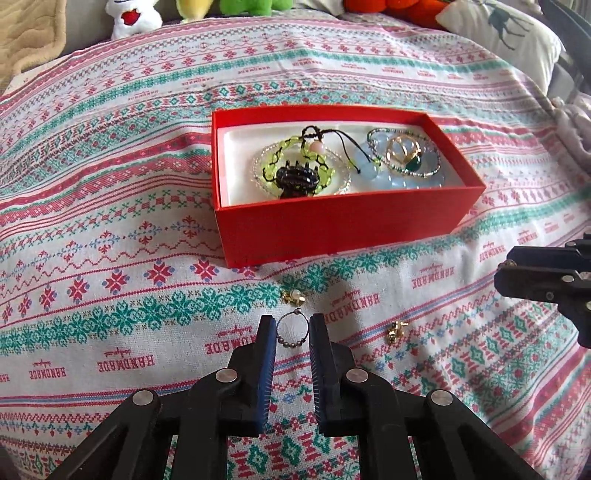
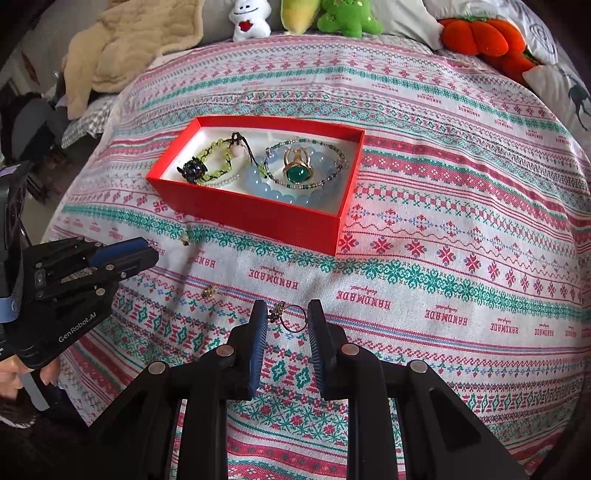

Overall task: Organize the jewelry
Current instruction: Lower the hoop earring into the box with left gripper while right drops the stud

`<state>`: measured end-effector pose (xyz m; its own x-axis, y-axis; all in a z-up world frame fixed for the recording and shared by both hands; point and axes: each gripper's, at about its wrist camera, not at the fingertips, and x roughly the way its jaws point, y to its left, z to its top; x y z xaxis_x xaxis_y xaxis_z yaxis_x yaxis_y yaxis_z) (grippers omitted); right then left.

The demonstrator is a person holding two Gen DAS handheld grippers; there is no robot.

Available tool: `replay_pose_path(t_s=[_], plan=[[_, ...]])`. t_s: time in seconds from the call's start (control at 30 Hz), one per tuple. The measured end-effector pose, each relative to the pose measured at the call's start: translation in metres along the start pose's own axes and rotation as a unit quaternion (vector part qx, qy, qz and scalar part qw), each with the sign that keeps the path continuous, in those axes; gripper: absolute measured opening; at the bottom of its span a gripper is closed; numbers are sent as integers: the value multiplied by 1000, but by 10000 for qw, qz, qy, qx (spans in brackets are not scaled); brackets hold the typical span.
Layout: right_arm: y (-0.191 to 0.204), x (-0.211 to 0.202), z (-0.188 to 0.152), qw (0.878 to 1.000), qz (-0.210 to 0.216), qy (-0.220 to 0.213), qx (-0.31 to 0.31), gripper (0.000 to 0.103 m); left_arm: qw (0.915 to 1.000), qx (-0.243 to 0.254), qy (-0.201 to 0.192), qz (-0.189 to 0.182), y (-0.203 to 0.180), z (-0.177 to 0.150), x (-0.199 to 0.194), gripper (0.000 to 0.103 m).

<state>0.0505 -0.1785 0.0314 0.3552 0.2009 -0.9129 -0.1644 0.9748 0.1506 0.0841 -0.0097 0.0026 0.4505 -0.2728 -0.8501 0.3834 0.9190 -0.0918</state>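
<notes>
Left gripper [image 1: 292,326] open around beaded hoop [image 1: 291,328], right gripper [image 2: 284,314] open around ring [image 2: 293,319], "HANDMADE" cloth [image 2: 443,258]

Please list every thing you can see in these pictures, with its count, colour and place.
Box: one, red, middle of the cloth.
Bracelets: several, pale blue, green, clear, in the box.
Big ring: one, gold with green stone, in the box.
Hair clip: one, black, in the box.
Small gold pieces: two, on the cloth before the box.
Thin rings: two, one between each gripper's fingers.
Plush toys: several, far edge.
Cloth: one, patterned.
Left gripper: open.
Right gripper: open.
</notes>
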Motion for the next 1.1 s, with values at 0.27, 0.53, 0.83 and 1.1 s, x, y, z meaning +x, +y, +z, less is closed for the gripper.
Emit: replay_pose_path(t_s=[0.27, 0.53, 0.83, 1.1], plan=[[4, -8, 18, 9997, 102, -213, 78, 24, 9995, -41, -301, 50, 1, 21, -18, 13], [0, -9, 38, 9984, 189, -435, 308, 24, 9990, -92, -430, 68, -7, 47, -9, 13], [-18, -2, 50, 9968, 184, -546, 555, 24, 9987, 6, -514, -65, -26, 66, 9, 13], [-30, 3, 56, 9959, 224, -640, 603, 24, 9982, 72, -586, -67, -32, 73, 20, 15]])
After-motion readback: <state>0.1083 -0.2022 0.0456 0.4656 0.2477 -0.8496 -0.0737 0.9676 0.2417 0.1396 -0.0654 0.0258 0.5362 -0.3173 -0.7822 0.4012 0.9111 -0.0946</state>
